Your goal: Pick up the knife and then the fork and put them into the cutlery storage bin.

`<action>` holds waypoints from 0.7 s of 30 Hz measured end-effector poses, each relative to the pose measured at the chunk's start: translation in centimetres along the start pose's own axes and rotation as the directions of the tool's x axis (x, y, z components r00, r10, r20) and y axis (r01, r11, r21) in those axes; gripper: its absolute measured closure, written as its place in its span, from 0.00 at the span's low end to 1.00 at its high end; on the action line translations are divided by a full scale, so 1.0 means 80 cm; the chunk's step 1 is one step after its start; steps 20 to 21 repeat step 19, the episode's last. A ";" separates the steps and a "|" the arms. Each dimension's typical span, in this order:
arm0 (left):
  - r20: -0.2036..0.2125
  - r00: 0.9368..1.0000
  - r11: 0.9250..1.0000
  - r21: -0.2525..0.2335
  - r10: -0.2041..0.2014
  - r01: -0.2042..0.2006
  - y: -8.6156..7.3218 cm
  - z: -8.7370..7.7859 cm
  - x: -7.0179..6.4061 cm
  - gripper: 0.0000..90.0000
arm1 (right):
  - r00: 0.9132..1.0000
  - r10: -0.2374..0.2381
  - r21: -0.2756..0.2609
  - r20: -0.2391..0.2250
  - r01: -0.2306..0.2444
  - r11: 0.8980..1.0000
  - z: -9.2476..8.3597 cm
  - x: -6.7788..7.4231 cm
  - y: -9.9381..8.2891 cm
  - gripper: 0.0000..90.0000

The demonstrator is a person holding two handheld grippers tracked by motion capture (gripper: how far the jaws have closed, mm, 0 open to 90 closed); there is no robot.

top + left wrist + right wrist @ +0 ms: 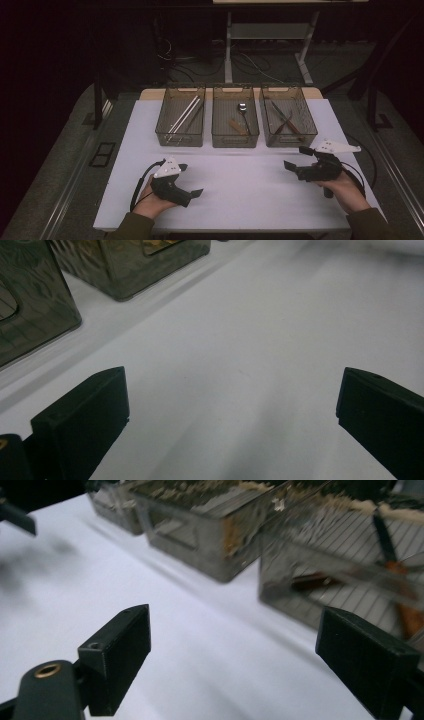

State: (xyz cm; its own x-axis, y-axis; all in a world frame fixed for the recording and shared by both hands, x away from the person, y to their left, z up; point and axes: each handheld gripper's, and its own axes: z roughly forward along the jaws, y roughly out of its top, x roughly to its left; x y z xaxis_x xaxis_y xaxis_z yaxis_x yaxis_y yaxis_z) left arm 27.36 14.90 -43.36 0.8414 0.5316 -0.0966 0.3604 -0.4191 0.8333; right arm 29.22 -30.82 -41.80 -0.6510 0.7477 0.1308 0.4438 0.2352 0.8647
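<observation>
Both claws hang released over the white table, nothing in either: left claw near the front edge, right claw just before the right-hand basket.

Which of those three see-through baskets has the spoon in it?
The middle smoky transparent plastic basket: a shiny metal spoon lies inside.
</observation>
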 end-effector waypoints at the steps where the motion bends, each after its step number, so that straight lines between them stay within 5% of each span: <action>1: 0.000 1.000 1.000 0.000 0.001 -0.001 0.000 0.000 0.000 0.00 | 1.000 -0.005 0.003 -0.008 0.005 1.000 -0.001 0.003 -0.006 0.16; 13: 0.002 1.000 1.000 0.007 0.001 -0.001 0.000 0.002 -0.001 0.00 | 0.999 -0.013 0.040 -0.048 0.015 0.999 -0.010 0.027 -0.040 0.16; 21: 0.003 1.000 1.000 0.011 0.006 -0.006 0.000 0.003 0.000 0.00 | 0.998 -0.024 0.051 -0.066 0.028 0.998 -0.006 0.034 -0.043 0.16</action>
